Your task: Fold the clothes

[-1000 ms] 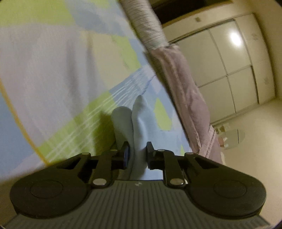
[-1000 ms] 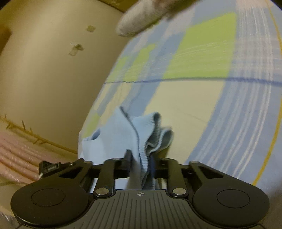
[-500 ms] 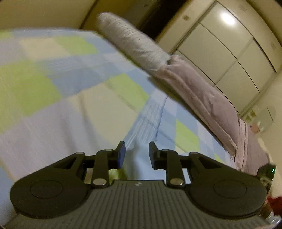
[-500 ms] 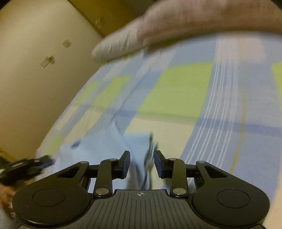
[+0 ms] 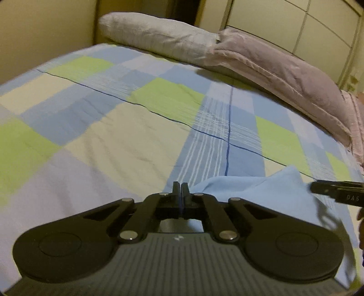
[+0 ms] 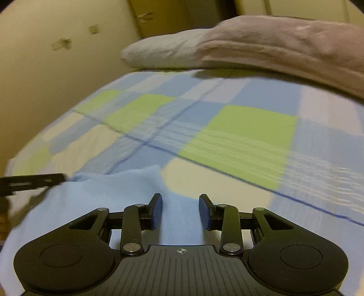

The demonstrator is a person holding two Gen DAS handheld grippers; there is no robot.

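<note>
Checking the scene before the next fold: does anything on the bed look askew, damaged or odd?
Nothing damaged or spilled. The light blue garment lies rumpled at the near edge of the checked bedspread, not yet flat. The grey pillow and mauve pillow sit overlapping at the head, which looks ordinary.

Left gripper (image 5: 181,190) sits low over the bedspread (image 5: 127,141), garment (image 5: 254,193) just right of its tips and running under its right side. Right gripper (image 6: 180,210) over the garment (image 6: 109,195), cloth between and below its fingers, spreading to its left. Each gripper's tip shows at the other view's edge: right one at far right of the left view, left one at far left of the right view. Ahead of both, across the bedspread, pillow (image 5: 157,34) at the far end, folded blanket (image 5: 284,75) to its right, overlapping the pillow's end. Wardrobe doors (image 5: 284,20) behind blanket.
</note>
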